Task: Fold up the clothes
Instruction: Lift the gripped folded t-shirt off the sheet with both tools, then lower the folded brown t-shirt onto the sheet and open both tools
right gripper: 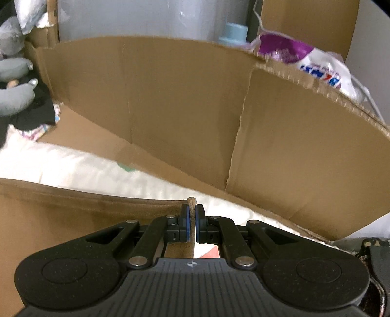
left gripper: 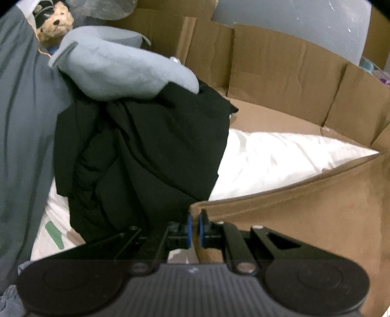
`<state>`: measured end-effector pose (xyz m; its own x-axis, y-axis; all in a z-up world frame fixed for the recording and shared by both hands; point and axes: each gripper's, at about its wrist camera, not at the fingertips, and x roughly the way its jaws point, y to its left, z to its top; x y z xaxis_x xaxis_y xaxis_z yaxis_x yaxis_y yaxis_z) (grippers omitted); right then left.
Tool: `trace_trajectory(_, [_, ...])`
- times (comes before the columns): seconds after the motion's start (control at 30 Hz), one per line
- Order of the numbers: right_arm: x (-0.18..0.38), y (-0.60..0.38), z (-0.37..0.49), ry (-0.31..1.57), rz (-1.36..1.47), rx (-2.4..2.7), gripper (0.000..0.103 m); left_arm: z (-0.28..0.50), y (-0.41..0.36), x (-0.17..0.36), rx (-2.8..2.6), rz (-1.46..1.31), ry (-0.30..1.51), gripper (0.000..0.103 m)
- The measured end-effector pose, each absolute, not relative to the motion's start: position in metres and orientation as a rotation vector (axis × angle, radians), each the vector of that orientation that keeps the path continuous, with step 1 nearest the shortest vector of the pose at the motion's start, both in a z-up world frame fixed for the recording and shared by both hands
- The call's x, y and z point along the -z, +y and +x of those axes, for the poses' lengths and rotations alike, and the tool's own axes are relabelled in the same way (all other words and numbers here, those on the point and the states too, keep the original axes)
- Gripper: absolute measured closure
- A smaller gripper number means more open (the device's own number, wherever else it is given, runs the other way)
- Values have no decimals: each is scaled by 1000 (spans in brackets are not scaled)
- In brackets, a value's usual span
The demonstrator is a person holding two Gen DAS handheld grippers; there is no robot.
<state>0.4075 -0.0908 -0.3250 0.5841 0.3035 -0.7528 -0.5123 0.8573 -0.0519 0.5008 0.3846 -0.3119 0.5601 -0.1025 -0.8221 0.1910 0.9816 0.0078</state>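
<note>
A cluttered corner with cardboard walls

A tall cardboard sheet (right gripper: 170,102), creased and torn along its top edge, stands around a white pillow (left gripper: 280,161). Behind it rises a pale grey wall (left gripper: 292,14). A teddy bear (left gripper: 57,23) sits far left; a purple-and-white plastic bag (right gripper: 316,61) lies behind the cardboard.

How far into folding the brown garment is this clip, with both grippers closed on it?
Done: nothing visibly folded yet. In hand: the left gripper and right gripper each pinch an edge of the brown cloth, stretched over the white bedding. Left: folding it; the black garment lies crumpled beside the cardboard wall.
</note>
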Motion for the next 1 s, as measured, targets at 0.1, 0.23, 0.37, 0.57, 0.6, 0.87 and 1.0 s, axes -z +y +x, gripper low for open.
trace_trajectory(0.1, [330, -85, 414, 836, -299, -476, 101, 507, 382, 318, 174, 114, 979, 97])
trace_trajectory(0.23, [347, -77, 422, 869, -299, -465, 101, 518, 378, 332, 158, 116, 1011, 97])
trace_trajectory(0.37, [361, -68, 426, 883, -330, -450, 101, 525, 377, 342, 142, 119, 1020, 97])
trace_trajectory(0.57, [366, -62, 433, 886, -343, -426, 100, 533, 376, 347, 129, 114, 1025, 97])
trace_trajectory(0.6, [366, -62, 434, 888, -332, -433, 100, 534, 377, 349, 126, 103, 1029, 96])
trace_trajectory(0.87, [353, -70, 425, 866, -232, -504, 71, 517, 388, 336, 113, 24, 1012, 86])
trace_trajectory(1.0, [341, -84, 403, 869, -209, -557, 67, 490, 393, 323, 132, 13, 1003, 65])
